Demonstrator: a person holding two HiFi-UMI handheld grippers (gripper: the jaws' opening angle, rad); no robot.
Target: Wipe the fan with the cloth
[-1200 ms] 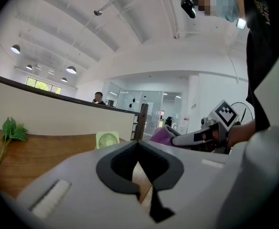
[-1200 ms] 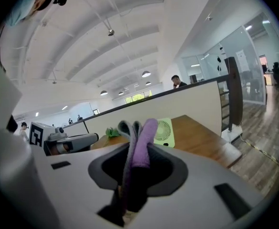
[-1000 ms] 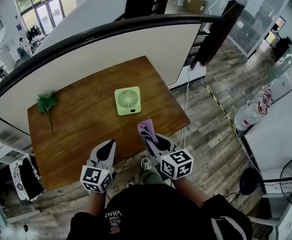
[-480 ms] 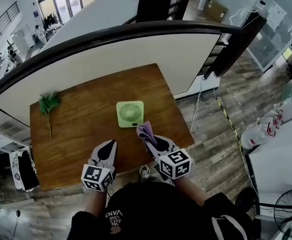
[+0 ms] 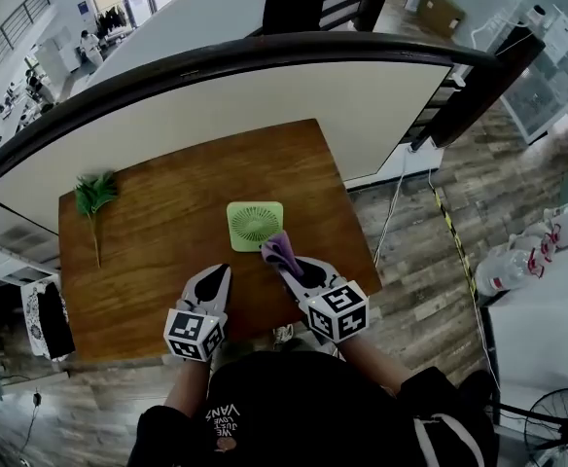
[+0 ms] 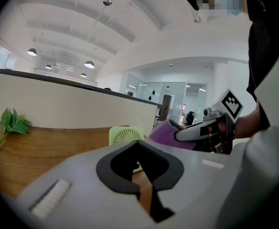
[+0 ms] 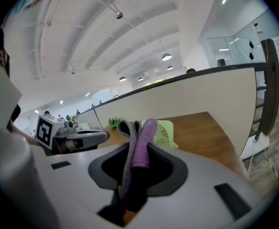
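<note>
Here, a leafy green sprig [image 5: 91, 195] lies on the wooden table [image 5: 138, 270], well off to the left of the left gripper [image 5: 216, 275]. That gripper's jaws are pressed together with nothing between them. The green fan [image 5: 255, 225] sits just ahead of both grippers, between their tips. The right gripper [image 5: 286, 264] pinches a folded purple cloth [image 5: 278, 249], which sticks out past its jaws at the fan's near right corner. Whether cloth and fan touch I cannot tell.
</note>
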